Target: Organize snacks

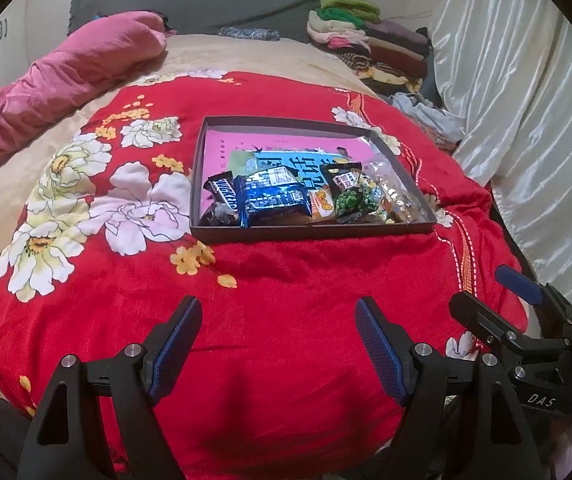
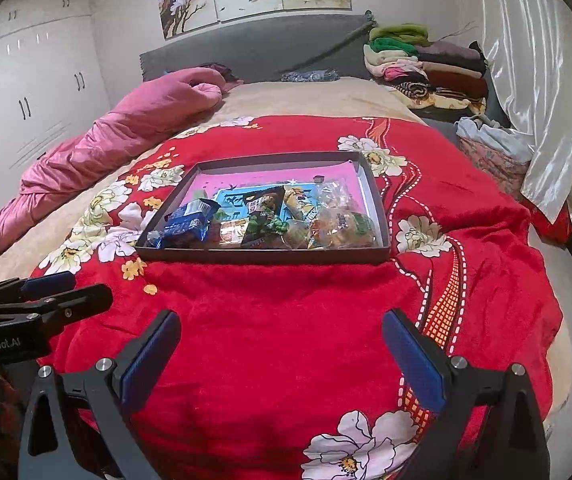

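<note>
On the bed's red blanket [image 1: 286, 288], snacks sit gathered in a shallow tray [image 1: 310, 230].
From the left: chocolate bar [image 1: 221, 190], blue packet [image 1: 273, 200], green pea bag [image 1: 356, 200] and clear bag [image 1: 400, 200] crowd the tray's near edge. Left gripper [image 1: 277, 348] and right gripper [image 2: 281, 360] hover short of it, fingers apart, empty. This fits snacks just collected or awaiting sorting.

Open red blanket [image 1: 286, 280] between grippers and tray [image 1: 310, 232]: clear approach. Tray near half crowded with snack packets [image 1: 273, 200]; far pink half bare. Pink quilt [image 1: 65, 76] left, folded clothes [image 1: 370, 48] far right, both well apart.
</note>
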Demonstrator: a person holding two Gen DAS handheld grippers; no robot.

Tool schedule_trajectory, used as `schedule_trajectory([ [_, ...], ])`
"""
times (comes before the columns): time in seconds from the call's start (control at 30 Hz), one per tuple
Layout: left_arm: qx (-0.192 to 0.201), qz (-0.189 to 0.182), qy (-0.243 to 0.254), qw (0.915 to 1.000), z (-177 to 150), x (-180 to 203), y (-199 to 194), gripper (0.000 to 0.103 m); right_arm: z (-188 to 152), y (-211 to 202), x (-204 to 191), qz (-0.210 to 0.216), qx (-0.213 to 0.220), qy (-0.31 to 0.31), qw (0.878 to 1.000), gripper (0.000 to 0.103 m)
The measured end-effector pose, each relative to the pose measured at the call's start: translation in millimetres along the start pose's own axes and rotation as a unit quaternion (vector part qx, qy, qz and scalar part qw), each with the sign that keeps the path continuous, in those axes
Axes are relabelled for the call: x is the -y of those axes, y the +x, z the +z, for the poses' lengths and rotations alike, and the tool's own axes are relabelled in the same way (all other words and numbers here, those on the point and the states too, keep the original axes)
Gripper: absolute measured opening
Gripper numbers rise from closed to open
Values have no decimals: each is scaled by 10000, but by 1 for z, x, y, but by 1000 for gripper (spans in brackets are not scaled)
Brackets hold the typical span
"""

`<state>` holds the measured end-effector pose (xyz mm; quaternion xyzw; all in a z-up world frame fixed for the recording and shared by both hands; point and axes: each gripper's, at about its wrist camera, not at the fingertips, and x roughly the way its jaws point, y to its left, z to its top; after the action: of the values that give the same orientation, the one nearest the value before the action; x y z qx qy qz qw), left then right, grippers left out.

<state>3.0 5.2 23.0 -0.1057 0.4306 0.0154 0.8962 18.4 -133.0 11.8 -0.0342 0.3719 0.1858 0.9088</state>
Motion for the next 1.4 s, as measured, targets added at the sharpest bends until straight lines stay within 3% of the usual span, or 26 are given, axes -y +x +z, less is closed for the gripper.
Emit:
schedule_trajectory([
  [1.4, 3, 141, -6, 9999, 1, -1, 1, 80, 1, -4, -3, 1, 46, -131, 9999, 102],
])
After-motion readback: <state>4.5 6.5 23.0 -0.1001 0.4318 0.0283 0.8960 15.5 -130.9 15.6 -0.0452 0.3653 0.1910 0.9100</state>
